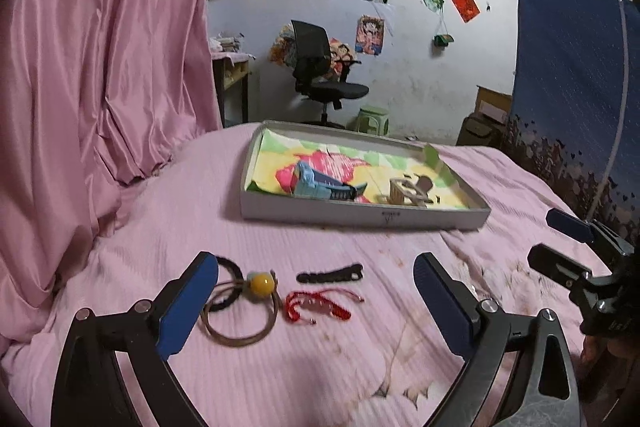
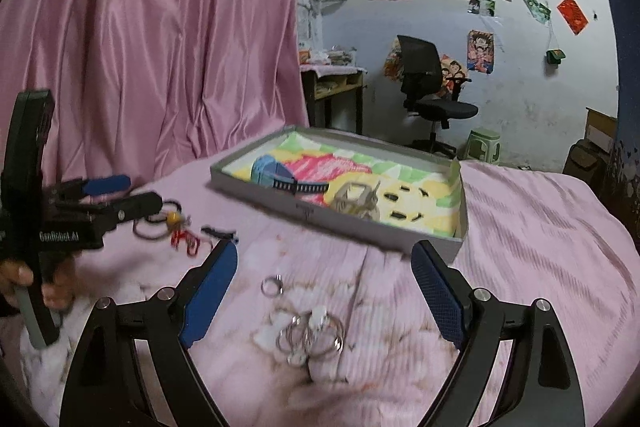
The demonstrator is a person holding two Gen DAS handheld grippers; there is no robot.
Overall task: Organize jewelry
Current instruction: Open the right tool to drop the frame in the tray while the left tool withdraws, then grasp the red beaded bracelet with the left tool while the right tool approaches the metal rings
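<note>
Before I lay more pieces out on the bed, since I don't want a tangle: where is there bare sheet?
Free: the strip between the gray box and the black clip, and the sheet right of the box. Crowded: the bangle, yellow bead and red cord cluster, and the silver rings by the right gripper.

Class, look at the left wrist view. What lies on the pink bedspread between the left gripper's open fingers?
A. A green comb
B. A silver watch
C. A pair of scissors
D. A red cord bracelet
D: a red cord bracelet lies on the pink bedspread between the open fingers of the left gripper.
</note>
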